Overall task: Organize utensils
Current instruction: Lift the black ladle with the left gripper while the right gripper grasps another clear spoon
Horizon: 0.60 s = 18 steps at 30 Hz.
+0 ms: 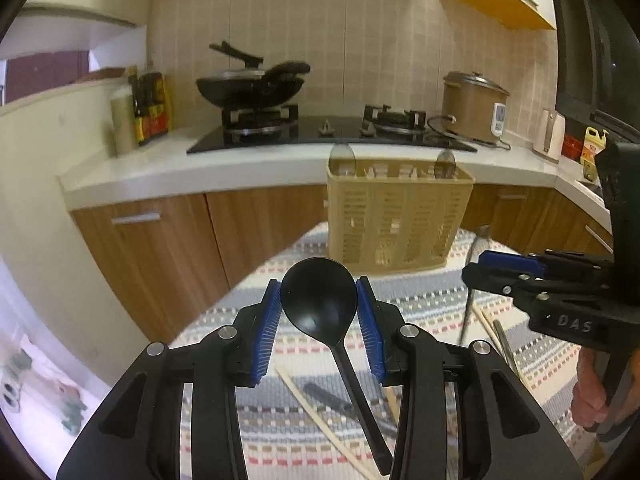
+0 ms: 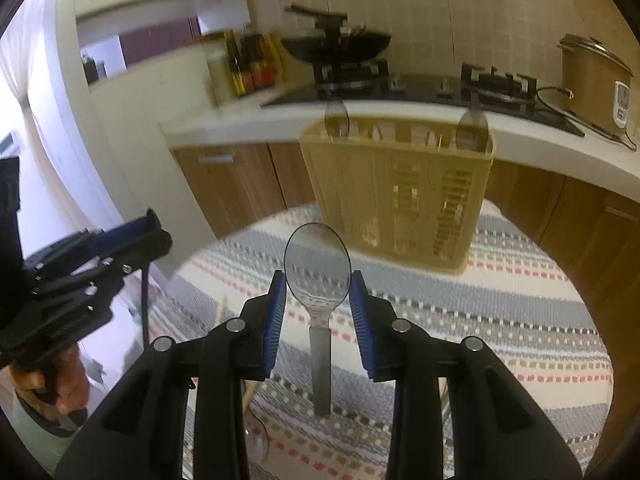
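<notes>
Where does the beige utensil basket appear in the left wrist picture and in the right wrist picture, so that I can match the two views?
Left wrist view: the beige utensil basket stands right of centre, beyond the black spoon.
Right wrist view: the basket stands at centre, slightly right, beyond the clear spoon.
Shared landmark: the wok on the stove behind it.
</notes>
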Motion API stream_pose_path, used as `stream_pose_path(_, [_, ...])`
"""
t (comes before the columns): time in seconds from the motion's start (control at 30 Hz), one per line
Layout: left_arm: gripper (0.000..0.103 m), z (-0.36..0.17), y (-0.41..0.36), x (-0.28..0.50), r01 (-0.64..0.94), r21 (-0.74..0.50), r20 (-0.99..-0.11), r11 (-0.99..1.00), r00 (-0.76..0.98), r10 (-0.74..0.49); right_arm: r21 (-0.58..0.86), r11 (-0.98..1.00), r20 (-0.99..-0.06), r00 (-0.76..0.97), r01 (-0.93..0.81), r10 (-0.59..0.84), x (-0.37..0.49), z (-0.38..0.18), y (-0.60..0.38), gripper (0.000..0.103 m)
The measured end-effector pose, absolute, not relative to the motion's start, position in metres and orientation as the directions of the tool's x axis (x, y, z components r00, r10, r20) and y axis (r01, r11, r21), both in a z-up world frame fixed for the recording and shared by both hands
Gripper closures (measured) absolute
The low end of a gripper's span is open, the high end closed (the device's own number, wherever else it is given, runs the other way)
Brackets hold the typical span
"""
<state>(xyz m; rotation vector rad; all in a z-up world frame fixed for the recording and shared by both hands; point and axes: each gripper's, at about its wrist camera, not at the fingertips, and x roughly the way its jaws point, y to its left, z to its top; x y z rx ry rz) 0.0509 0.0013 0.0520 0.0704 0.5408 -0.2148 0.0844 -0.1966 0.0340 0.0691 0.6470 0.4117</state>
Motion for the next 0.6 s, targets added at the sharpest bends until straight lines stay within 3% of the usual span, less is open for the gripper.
stream_pose_path(0.03, [0.067, 0.054, 0.002, 0.051, 0.22, 0.012, -0.507, 0.975, 0.842, -0.184, 0.191, 0.917, -0.559, 0.729, -0.349, 0.394, 0.084, 0.038, -0.198, 0.074])
stream_pose_path(0.07, [0.067, 0.058, 0.002, 0.052, 0.219, 0.015, -0.493, 0.976, 0.85, -0.184, 0.194, 0.917, -0.547, 0.738, -0.349, 0.396, 0.084, 0.042, -0.199, 0.086])
stream_pose_path(0.1, [0.067, 0.062, 0.001, 0.054, 0.218, 0.016, -0.481, 0.976, 0.858, -0.183, 0.203, 0.913, -0.529, 0.745, -0.353, 0.406, 0.086, 0.048, -0.202, 0.089])
stream_pose_path(0.33, [0.067, 0.079, -0.002, 0.07, 0.207, 0.034, -0.44, 0.978, 0.882, -0.172, 0.266, 0.904, -0.504, 0.752, -0.334, 0.425, 0.105, 0.063, -0.218, 0.089])
stream_pose_path(0.4, [0.067, 0.08, 0.0, 0.071, 0.203, 0.036, -0.434, 0.979, 0.885, -0.167, 0.277, 0.906, -0.543, 0.726, -0.319, 0.422, 0.113, 0.057, -0.221, 0.082])
stream_pose_path(0.43, [0.067, 0.079, 0.003, 0.071, 0.197, 0.038, -0.435, 0.98, 0.886, -0.161, 0.269, 0.912, -0.558, 0.722, -0.308, 0.409, 0.116, 0.054, -0.221, 0.068])
stream_pose_path(0.47, [0.067, 0.078, 0.006, 0.072, 0.193, 0.036, -0.437, 0.981, 0.886, -0.158, 0.261, 0.919, -0.576, 0.716, -0.296, 0.394, 0.12, 0.05, -0.22, 0.045])
stream_pose_path(0.5, [0.067, 0.077, 0.009, 0.073, 0.188, 0.033, -0.439, 0.982, 0.885, -0.155, 0.262, 0.92, -0.592, 0.704, -0.291, 0.392, 0.123, 0.045, -0.219, 0.035])
stream_pose_path(0.6, [0.067, 0.072, 0.021, 0.076, 0.173, 0.011, -0.449, 0.985, 0.881, -0.149, 0.286, 0.902, -0.653, 0.624, -0.323, 0.43, 0.136, 0.026, -0.203, 0.032])
